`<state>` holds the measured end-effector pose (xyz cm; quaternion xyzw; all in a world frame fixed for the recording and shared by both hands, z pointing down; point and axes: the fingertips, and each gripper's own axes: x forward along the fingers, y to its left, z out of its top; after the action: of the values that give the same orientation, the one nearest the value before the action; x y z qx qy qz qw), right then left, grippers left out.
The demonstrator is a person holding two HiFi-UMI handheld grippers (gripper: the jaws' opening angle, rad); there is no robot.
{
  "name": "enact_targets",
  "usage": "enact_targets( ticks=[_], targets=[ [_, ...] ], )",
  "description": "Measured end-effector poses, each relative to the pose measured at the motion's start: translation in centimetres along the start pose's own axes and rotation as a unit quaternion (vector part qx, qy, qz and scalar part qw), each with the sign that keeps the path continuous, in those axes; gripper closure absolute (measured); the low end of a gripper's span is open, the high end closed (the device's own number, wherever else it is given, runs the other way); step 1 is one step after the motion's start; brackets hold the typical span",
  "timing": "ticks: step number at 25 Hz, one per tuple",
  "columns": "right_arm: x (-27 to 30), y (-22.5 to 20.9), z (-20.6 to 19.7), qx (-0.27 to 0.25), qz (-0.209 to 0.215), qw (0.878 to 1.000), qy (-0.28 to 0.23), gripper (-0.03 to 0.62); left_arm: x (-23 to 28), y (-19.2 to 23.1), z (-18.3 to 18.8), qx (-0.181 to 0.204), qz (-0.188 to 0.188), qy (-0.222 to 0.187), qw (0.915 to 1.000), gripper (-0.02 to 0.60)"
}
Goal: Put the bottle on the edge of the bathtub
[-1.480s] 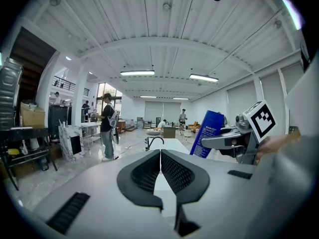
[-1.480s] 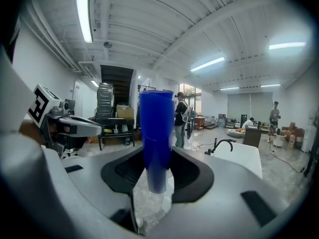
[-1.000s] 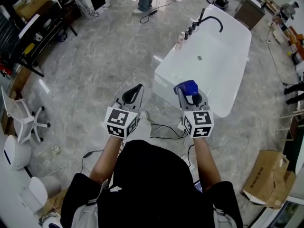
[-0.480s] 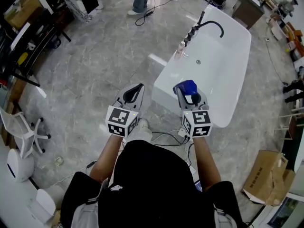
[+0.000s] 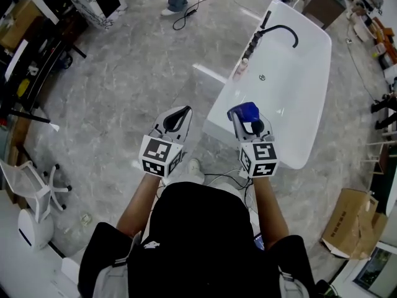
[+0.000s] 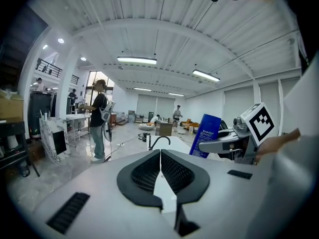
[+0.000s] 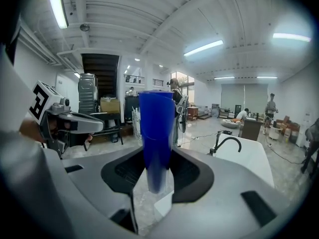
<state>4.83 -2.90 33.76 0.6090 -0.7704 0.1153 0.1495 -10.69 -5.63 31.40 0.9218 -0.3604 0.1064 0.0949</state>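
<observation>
Left gripper (image 6: 160, 153), fingers (image 6: 143, 176) together; blue bottle (image 6: 207, 128) to its right

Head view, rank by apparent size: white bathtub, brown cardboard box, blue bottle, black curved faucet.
white bathtub
brown cardboard box
blue bottle and black curved faucet look alike; the bottle is nearer the camera, so unranked

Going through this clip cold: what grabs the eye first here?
The blue bottle clamped in the right gripper stands out, held in front of the person. Just ahead is the big white bathtub with its curved black faucet, while the left gripper is shut on nothing.
</observation>
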Motion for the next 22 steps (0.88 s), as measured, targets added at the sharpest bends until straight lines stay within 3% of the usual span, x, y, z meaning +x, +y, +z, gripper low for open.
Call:
enact_targets(
  ticks=[12,22],
  targets=[
    [5.2,-1.9,-2.0,0.012,-0.016,0.999,0.034,0.43,5.5,3.3,-1.8,-0.009,-0.028,0.034,0.999,0.561],
    [9.1,-3.9,-4.2,0.023,-0.003,0.998,0.061,0.431,9.0,4.9,-4.4,-0.033,-0.023,0.067,0.9969,0.561]
  ],
)
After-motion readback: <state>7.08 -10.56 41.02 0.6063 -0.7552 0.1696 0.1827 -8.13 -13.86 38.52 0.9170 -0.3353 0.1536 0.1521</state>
